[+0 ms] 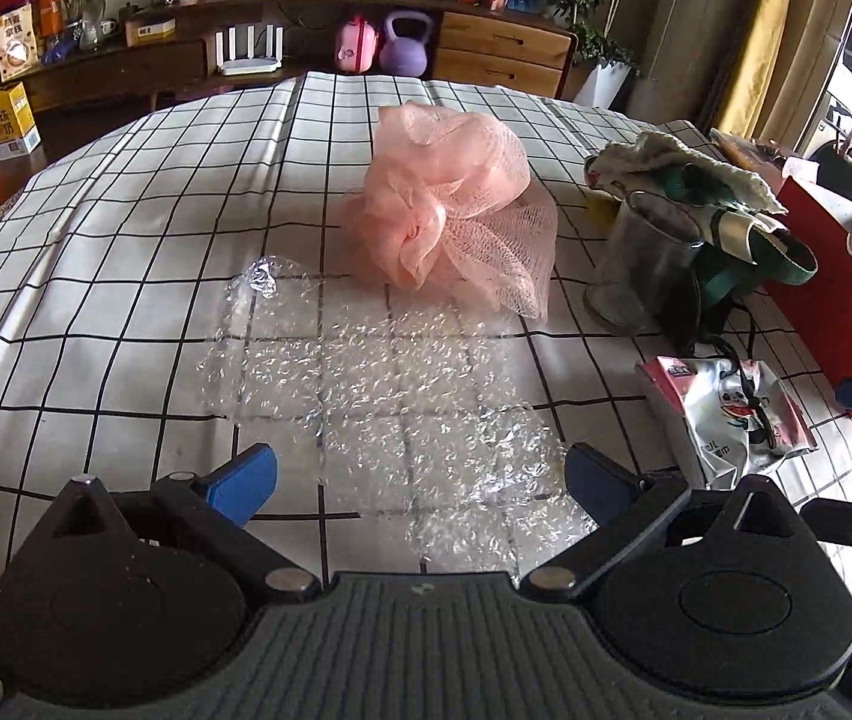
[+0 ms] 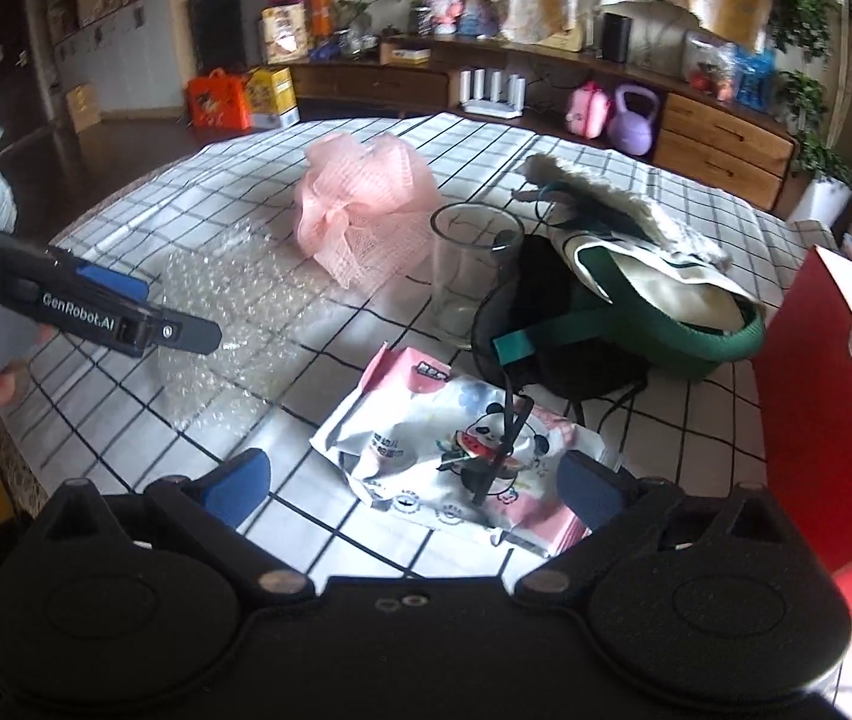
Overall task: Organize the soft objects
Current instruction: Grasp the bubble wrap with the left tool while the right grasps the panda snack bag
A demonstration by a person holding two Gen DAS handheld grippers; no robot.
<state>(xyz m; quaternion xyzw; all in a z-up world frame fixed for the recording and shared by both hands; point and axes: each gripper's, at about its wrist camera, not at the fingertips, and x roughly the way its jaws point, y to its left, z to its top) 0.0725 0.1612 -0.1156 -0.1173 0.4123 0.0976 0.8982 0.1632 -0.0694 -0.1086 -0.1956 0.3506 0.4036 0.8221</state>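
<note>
A pink mesh bath pouf [image 1: 450,210] sits mid-table; it also shows in the right wrist view [image 2: 360,204]. A clear bubble wrap sheet [image 1: 390,396] lies flat in front of it, under my open, empty left gripper [image 1: 420,480]. The sheet also shows in the right wrist view [image 2: 228,312]. My right gripper [image 2: 414,480] is open and empty, hovering over a pink-and-white wet wipes pack [image 2: 456,444]. A green and cream fabric bag with a fluffy white cloth [image 2: 654,276] lies right of a clear glass [image 2: 471,270].
A red box [image 2: 834,396] stands at the right edge. Black cords [image 2: 552,360] lie under the fabric bag and across the wipes pack. The left gripper [image 2: 126,312] reaches in from the left of the right wrist view. A checked tablecloth [image 1: 126,252] covers the table.
</note>
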